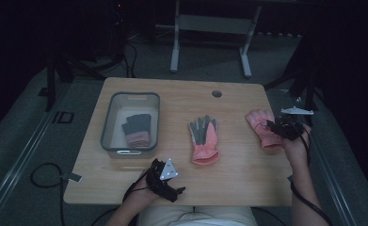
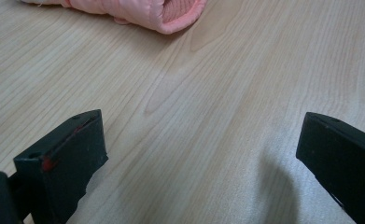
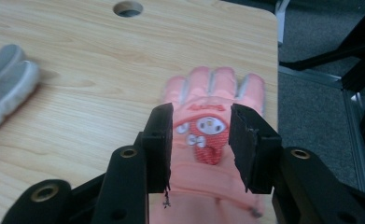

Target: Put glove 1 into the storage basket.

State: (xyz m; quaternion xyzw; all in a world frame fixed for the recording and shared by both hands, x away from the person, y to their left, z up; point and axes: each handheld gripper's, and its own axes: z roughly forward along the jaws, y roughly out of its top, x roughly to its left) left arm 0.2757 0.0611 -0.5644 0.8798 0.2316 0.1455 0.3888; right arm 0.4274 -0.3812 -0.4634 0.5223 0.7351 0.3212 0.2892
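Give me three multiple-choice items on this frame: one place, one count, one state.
1. Where does the dark glove lie?
A in the grey bin
B at the table's hole
C on the floor

2. How many pink gloves lie on the table?
A one
B two
C four

3. How is the right gripper?
A open above the right pink glove
B shut on the bin
C resting in the bin

Key: 1 A, it sits inside the bin walls; 2 B, the middle pink glove and the right one; 3 A, its fingers stand apart over the glove.

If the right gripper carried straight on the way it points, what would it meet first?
Probably the pink glove with the cartoon face: the right gripper stands open just over its back, pointing along it toward the fingers. Depth is unclear.
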